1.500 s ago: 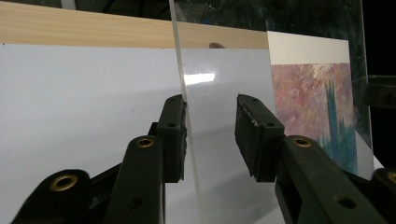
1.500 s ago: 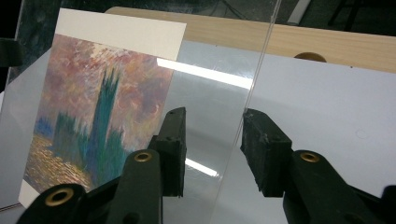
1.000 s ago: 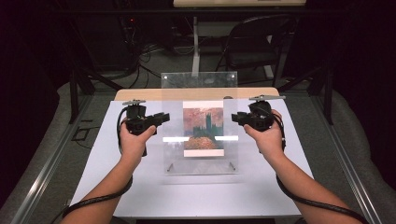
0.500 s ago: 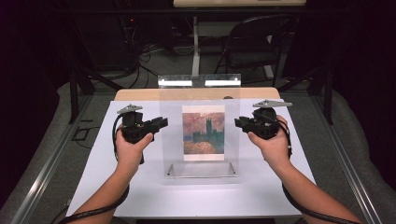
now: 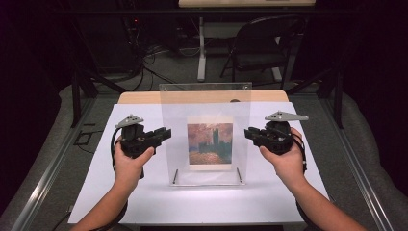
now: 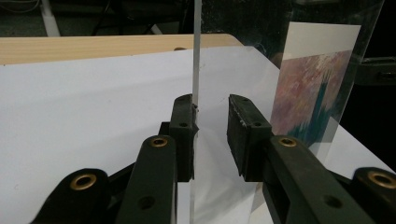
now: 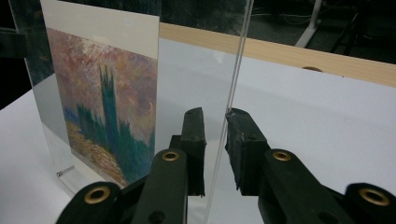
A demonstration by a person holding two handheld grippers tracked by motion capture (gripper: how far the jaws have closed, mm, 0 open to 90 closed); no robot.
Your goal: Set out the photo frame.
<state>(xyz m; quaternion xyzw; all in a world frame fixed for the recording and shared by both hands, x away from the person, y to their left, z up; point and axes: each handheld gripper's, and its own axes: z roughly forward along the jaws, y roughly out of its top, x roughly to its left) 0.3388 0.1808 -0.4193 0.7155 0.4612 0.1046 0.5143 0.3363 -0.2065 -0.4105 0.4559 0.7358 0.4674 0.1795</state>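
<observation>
Frame: clear acrylic frame stood upright on the white surface.
Left claw: released, jaws straddling its edge.
Right claw: released, likewise.

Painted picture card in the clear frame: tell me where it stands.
In the high view the painted picture card stands upright inside the clear acrylic frame, mid-table on the white sheet, between the left tongs and right tongs.

A clear frame (painted print inside) stands upright between both grippers.
</observation>
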